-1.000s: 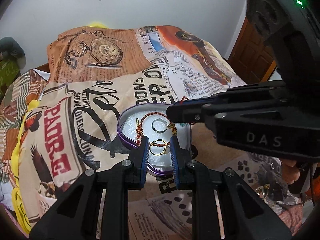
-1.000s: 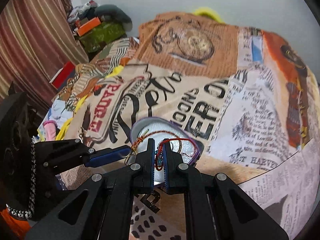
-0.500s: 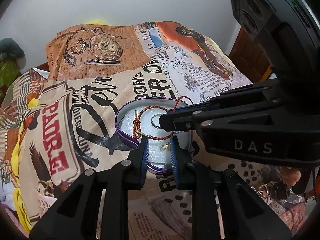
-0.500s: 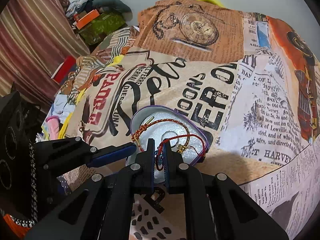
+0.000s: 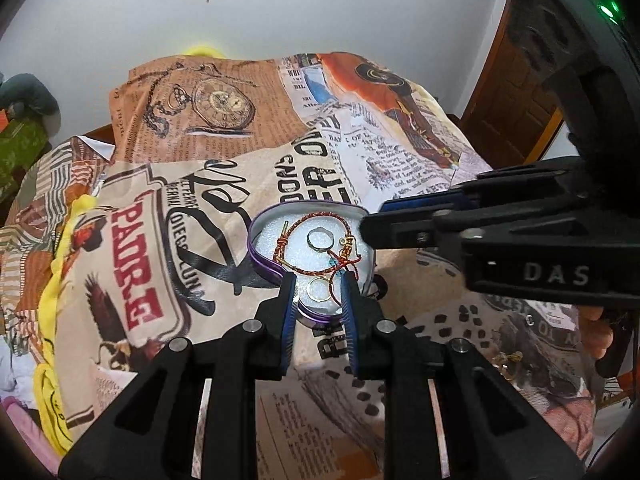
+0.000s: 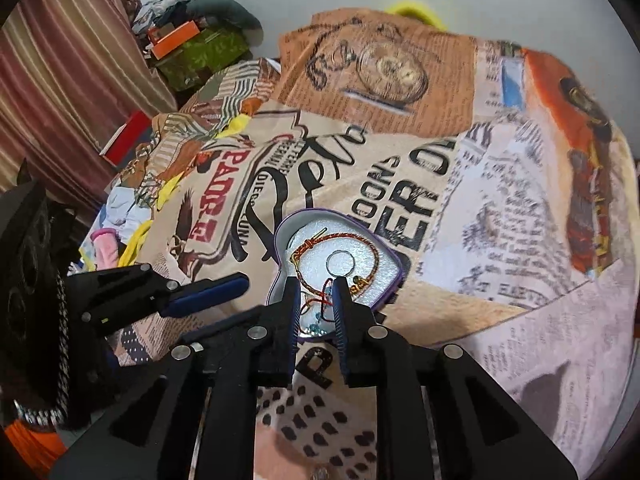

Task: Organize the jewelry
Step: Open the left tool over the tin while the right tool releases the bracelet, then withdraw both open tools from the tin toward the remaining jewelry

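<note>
A heart-shaped purple tin (image 5: 264,264) (image 6: 394,264) with white lining lies on the printed bed cover. In it lie a red-gold cord bracelet (image 5: 298,270) (image 6: 374,250), a silver ring (image 5: 319,239) (image 6: 340,263), a gold ring (image 5: 319,290) and a thin red thread bracelet with blue beads (image 5: 340,266) (image 6: 320,304). My left gripper (image 5: 318,300) is open over the tin's near edge, around the gold ring. My right gripper (image 6: 316,300) is open just above the red thread bracelet, which lies loose in the tin; it shows from the side in the left wrist view (image 5: 372,232).
The bed cover (image 5: 192,208) with newspaper print spreads all around the tin. More jewelry (image 5: 508,360) lies at the near right on the cover. Clutter and boxes (image 6: 180,40) sit at the far left by a striped curtain. A wooden door (image 5: 516,92) stands at the right.
My right gripper has opened and let go of the red thread bracelet, which now lies in the tin. My left gripper has opened a little wider.
</note>
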